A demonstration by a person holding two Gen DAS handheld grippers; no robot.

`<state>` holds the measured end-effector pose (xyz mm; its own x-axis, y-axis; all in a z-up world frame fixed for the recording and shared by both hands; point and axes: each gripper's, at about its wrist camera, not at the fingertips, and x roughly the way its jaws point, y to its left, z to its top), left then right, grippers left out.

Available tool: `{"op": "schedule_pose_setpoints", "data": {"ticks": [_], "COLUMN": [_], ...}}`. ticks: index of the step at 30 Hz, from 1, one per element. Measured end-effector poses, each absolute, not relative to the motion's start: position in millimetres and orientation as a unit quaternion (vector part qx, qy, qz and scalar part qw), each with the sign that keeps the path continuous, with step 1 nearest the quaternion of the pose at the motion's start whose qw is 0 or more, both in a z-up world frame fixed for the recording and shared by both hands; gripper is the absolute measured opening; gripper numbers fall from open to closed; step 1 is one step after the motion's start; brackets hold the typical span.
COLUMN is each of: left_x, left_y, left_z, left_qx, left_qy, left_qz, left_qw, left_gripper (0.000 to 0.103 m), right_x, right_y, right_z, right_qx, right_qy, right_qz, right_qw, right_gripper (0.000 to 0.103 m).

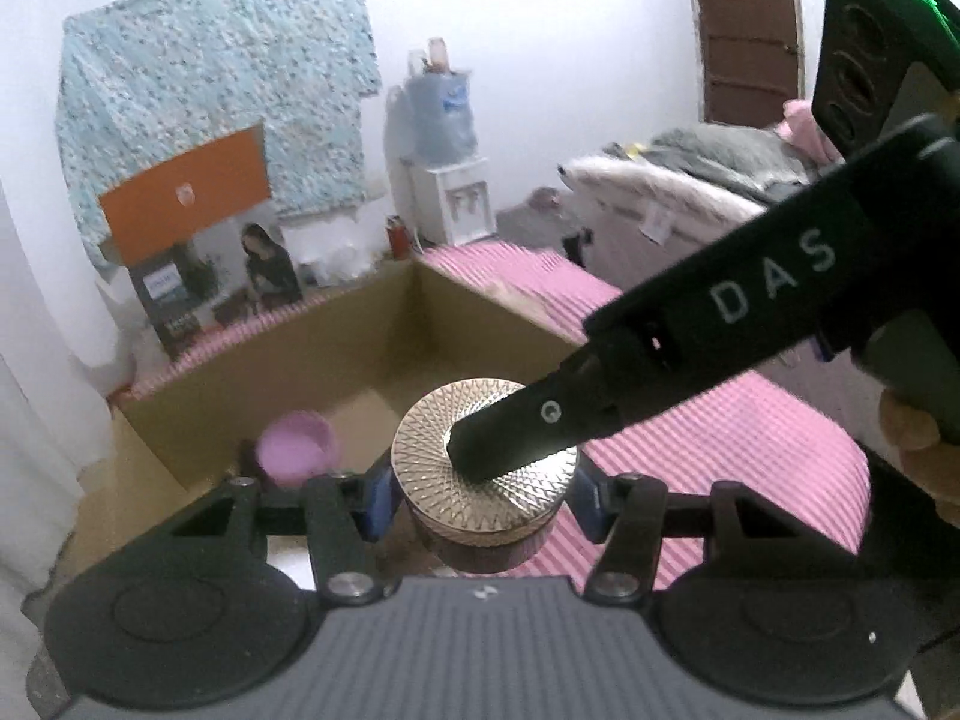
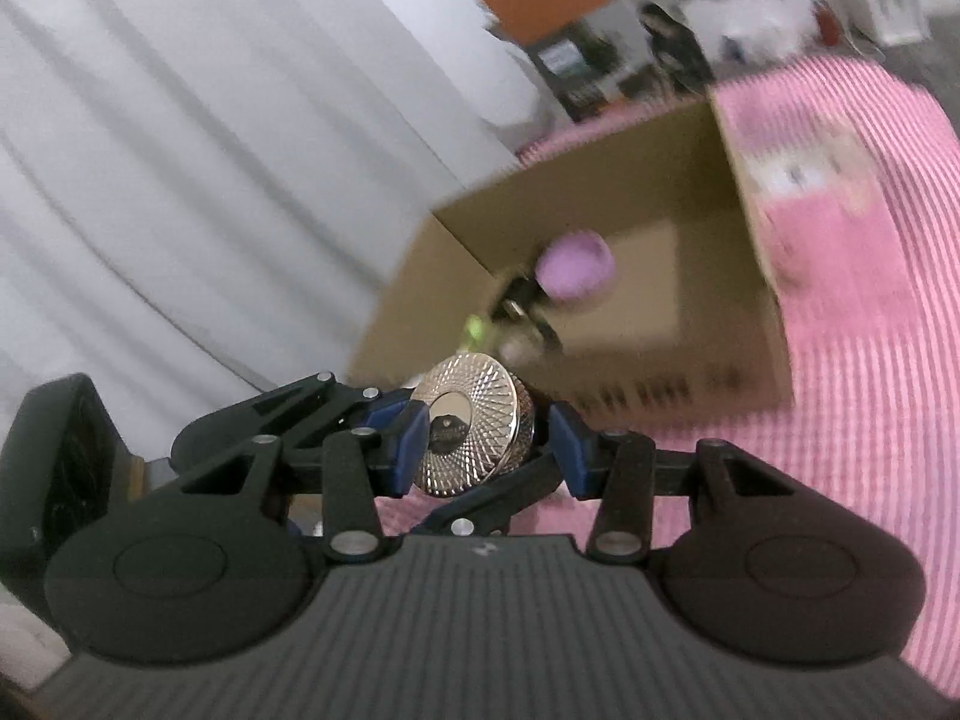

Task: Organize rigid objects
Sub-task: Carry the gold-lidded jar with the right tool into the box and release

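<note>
A round jar with a gold patterned lid sits between the blue pads of my left gripper, which is shut on its body, held above the pink striped mat. My right gripper reaches in from the right in the left wrist view, its black finger resting on the lid. In the right wrist view the jar lid lies between my right gripper's spread pads, which look open around it. An open cardboard box lies just beyond, with a purple cup inside.
The box rests on a pink striped mat. A printed carton, a water dispenser and a bed with blankets stand behind. White curtains hang at the left.
</note>
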<state>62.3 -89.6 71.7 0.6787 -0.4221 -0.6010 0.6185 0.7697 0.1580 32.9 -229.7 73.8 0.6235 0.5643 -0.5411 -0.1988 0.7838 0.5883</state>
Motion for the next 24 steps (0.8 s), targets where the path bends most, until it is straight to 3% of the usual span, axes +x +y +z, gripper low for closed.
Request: {"op": "schedule_pose_setpoints", "data": {"ticks": [8, 16, 24], "left_x": [164, 270, 307], "left_y": [-93, -101, -110], "left_z": [100, 56, 17], "left_qx": [0.165, 0.119, 0.101], "left_qy": [0.343, 0.459, 0.501], "left_qz": [-0.277, -0.285, -0.286], "left_qw": [0.882, 0.833, 0.81], "left_gripper": [0.057, 0.057, 0.057], "right_x": [140, 249, 301], "right_y": [-233, -231, -224], "right_z": [106, 75, 42], "right_qx": [0.245, 0.228, 0.183], "right_qy": [0.404, 0.495, 0.547], "right_qz": [0.249, 0.203, 0.177], "right_qw": [0.845, 0.814, 0.798], "right_gripper": [0.044, 0.044, 0.044]}}
